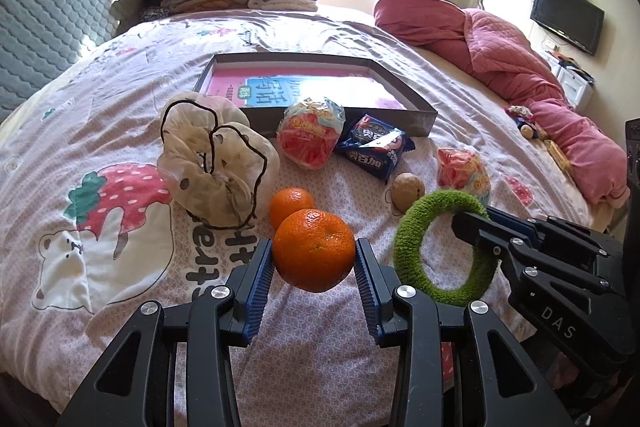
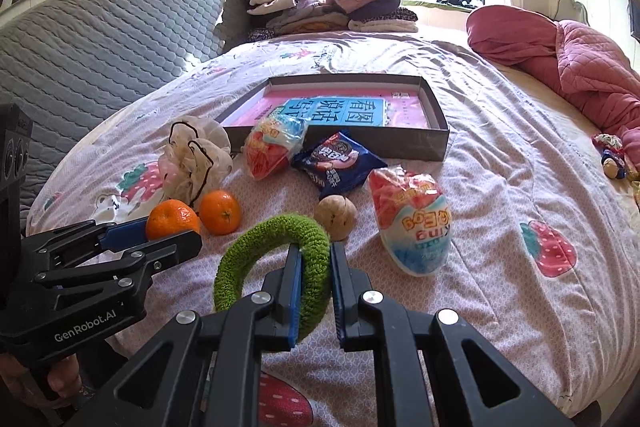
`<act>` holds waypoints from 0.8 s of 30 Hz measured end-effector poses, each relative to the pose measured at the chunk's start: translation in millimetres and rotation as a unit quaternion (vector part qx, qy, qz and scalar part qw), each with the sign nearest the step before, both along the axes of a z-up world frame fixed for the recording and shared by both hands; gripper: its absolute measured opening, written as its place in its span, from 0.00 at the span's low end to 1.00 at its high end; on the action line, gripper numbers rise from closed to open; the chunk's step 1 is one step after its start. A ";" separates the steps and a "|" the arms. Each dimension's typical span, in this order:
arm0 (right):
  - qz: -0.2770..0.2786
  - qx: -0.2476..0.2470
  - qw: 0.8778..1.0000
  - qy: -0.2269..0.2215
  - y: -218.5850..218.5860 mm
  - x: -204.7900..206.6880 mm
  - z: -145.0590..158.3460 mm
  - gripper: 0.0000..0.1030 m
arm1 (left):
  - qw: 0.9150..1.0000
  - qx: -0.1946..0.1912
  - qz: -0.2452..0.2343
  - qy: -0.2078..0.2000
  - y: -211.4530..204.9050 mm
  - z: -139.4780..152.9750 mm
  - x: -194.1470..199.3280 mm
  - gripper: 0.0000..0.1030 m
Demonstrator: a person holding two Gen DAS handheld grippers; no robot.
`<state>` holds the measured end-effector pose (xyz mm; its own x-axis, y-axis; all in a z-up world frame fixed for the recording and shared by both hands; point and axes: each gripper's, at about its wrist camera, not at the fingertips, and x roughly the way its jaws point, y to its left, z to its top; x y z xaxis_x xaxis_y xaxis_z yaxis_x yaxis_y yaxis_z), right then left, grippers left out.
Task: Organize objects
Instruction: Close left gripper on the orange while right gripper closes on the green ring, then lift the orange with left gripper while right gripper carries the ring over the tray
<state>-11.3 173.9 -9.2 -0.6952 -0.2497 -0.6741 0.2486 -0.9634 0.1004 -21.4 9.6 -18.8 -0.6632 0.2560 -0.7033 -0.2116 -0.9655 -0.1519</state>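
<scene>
Two things are picked up over the bed (image 1: 120, 75). Left gripper (image 1: 315, 261) jaws pinch an orange (image 1: 315, 251). Right gripper (image 2: 316, 291) jaws squeeze a green ring (image 2: 272, 259). Next, I think both go into the box (image 2: 436, 131) ahead.

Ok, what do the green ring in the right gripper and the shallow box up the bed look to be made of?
Green ring: soft fuzzy fabric, chenille or terry-like, matte; its surface is dense short loops and it squashes between the right gripper pads. What lies under the pile can't be told.
Shallow box: likely cardboard, thin straight grey walls with a dull finish, folded corners, a glossy printed pink and blue sheet inside.
</scene>
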 end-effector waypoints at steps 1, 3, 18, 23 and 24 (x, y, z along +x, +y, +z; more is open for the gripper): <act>0.000 -0.001 1.000 0.002 0.3 -0.4 1.1 0.13 | 1.000 -0.001 0.003 0.002 -0.7 1.0 0.0 0.40; 0.000 -0.002 1.000 0.004 0.3 -1.0 3.1 0.13 | 1.000 -0.001 0.004 0.005 -1.2 2.9 -0.8 0.40; -0.001 -0.001 1.000 0.030 0.9 -18.5 19.9 0.13 | 1.000 0.006 0.005 0.029 -1.8 24.2 -19.6 0.40; -0.004 -0.001 0.999 0.036 2.7 -33.1 25.3 0.13 | 0.999 0.007 0.004 0.034 3.9 29.6 -32.9 0.40; -0.005 -0.002 0.999 0.039 3.3 -36.3 27.0 0.13 | 0.999 0.007 0.004 0.036 5.4 30.9 -35.9 0.40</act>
